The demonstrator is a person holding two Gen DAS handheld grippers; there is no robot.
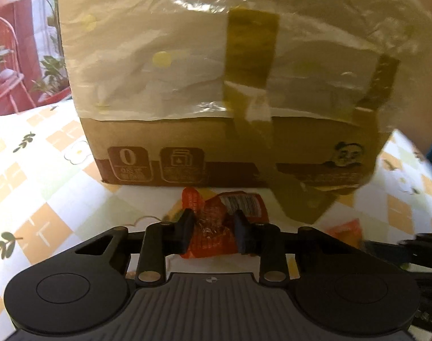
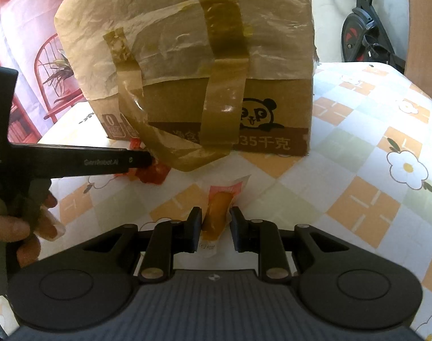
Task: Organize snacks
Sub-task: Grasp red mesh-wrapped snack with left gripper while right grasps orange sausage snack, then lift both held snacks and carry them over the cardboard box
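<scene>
A crumpled red snack packet lies on the checkered tablecloth just in front of a cardboard box. My left gripper is shut on it, both pads pressing into the wrapper. The right wrist view shows that gripper's tip from the side over the red packet. My right gripper is shut on a clear packet with an orange-yellow snack inside, a little nearer than the box. That orange packet also shows low on the right of the left wrist view.
The box is wrapped on top in crinkled plastic film, with brown tape strips and a loose tape flap hanging onto the table. A hand holds the left gripper. An exercise bike stands beyond the table's far right.
</scene>
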